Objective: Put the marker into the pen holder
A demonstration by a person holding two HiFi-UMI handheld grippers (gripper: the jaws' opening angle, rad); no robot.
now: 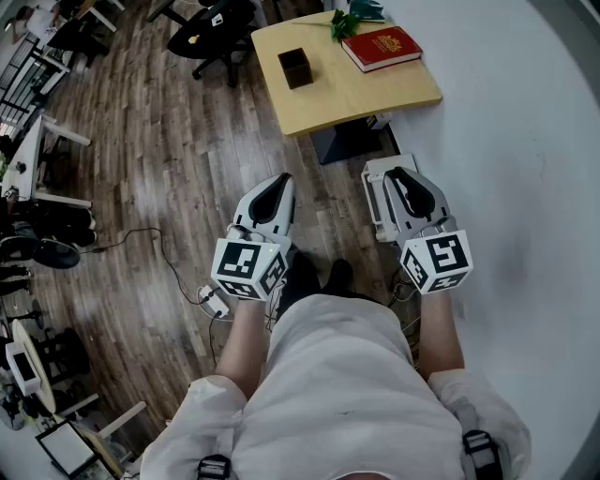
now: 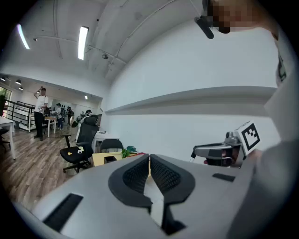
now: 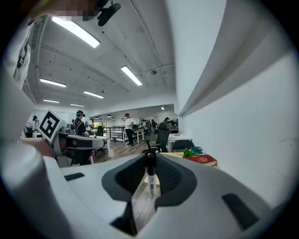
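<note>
Clamped between the jaws of the right gripper [image 3: 150, 156] is a slim marker with a white barrel and black cap [image 3: 150, 179]. It lies lengthwise along the pads, with its capped end poking out past the tips. The left gripper [image 2: 149, 158] has its jaws pressed together with nothing between them. Both grippers are held out in front of the person, side by side and nearly level.

The small dark square pen holder [image 1: 295, 67] stands on a light wooden table [image 1: 394, 94], well apart from both grippers and across a stretch of wood floor. A red hardback book [image 1: 380, 47] and a green leafy item [image 1: 349, 22] lie near it.

The main risk is probably the marker's angle. It runs along the jaws, so the wrist must tip steeply before the marker can drop in. A shallow approach could catch the rim and knock the holder over or push it along the table. The grip looks narrow, so the marker might also swivel or slip during the walk over.
</note>
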